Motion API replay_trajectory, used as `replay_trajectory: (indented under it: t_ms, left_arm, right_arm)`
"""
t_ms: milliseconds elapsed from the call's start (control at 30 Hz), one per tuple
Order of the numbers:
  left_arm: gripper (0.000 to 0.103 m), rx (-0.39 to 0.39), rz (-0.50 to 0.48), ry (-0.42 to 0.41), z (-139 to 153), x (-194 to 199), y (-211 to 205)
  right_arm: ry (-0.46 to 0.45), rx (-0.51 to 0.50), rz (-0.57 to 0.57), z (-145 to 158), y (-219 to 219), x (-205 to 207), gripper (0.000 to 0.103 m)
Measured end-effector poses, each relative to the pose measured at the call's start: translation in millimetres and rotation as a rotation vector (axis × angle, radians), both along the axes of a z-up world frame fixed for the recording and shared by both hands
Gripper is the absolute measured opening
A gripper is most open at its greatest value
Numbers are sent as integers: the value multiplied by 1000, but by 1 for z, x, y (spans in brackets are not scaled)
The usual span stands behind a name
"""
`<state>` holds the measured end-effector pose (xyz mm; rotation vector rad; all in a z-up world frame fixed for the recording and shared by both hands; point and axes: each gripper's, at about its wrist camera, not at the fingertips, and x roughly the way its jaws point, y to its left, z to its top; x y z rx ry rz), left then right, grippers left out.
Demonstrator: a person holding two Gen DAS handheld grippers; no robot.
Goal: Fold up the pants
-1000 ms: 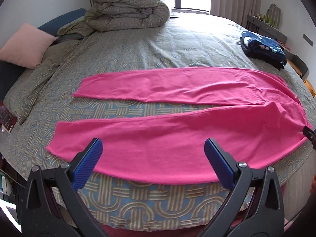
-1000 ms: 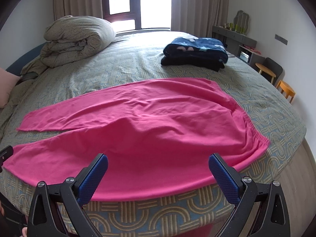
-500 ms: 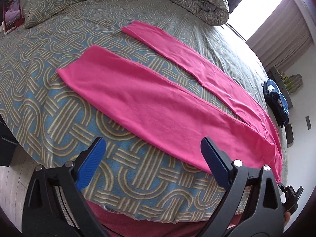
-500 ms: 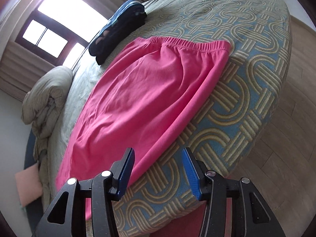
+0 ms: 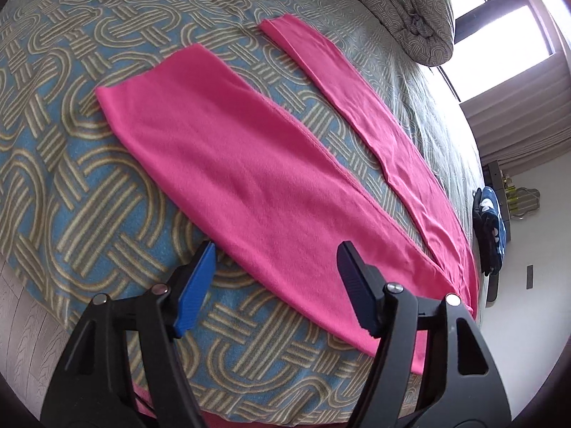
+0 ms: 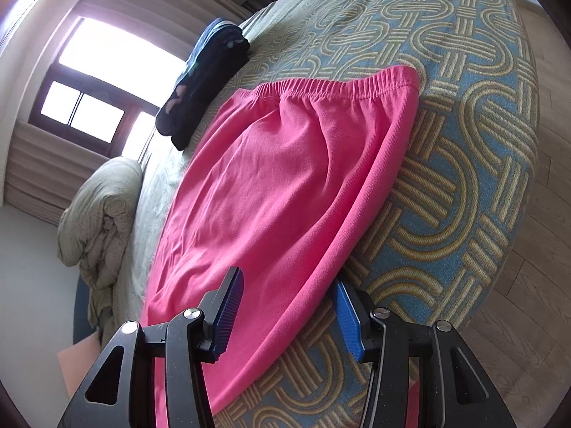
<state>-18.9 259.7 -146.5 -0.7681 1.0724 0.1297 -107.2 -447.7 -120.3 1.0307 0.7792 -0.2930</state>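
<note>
Pink pants (image 5: 257, 164) lie flat on the patterned bedspread (image 5: 71, 185), legs spread apart. My left gripper (image 5: 274, 281) is open, low over the near edge of the near leg, with the leg's edge between its blue pads. In the right wrist view the waist end of the pants (image 6: 285, 185) shows, with its elastic waistband (image 6: 342, 85). My right gripper (image 6: 285, 306) is open and straddles the near side edge of the pants close to the hip.
A folded dark blue garment (image 6: 203, 82) lies on the bed beyond the waistband, also at the far right in the left wrist view (image 5: 492, 228). A rolled grey duvet (image 5: 403, 10) sits at the bed's far side. Wooden floor (image 6: 542, 249) lies below the bed edge.
Both grippers have tilted and dropped closer to the pants' near edge. The left jaws have narrowed somewhat; the right jaws have opened a little wider since half a second ago and now straddle the cloth.
</note>
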Motion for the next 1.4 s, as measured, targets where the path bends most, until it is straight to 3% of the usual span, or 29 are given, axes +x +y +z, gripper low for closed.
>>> replay_trajectory:
  t_ms: [33, 133, 200, 267, 333, 367, 533, 1000, 1200, 1400]
  left_arm:
    - [68, 1, 3, -4, 0, 3, 1]
    - [44, -6, 18, 5, -3, 11, 5]
    - [31, 0, 28, 20, -7, 14, 6]
    - [11, 18, 33, 30, -8, 16, 8]
    - [7, 12, 34, 25, -7, 15, 11]
    - [5, 3, 35, 13, -5, 15, 12]
    - [4, 38, 19, -47, 15, 17, 11]
    - [4, 83, 8, -132, 64, 49, 2]
    - [4, 103, 21, -155, 85, 81, 0]
    - [4, 172, 19, -182, 107, 130, -11]
  right_arm:
    - [-5, 4, -9, -1, -3, 1, 51]
    - [-19, 15, -32, -3, -8, 3, 50]
    - [-22, 9, -35, -3, -8, 6, 44]
    - [-16, -4, -28, -3, -7, 11, 26]
    - [-7, -2, -17, -3, -7, 16, 10]
    - [-4, 8, -14, -4, -7, 17, 9]
    - [-20, -16, -3, 10, -7, 20, 6]
    - [-181, -82, 59, 65, 8, 66, 6]
    - [-250, -85, 51, 85, 6, 96, 6]
    - [-235, -121, 58, 96, 4, 146, 6]
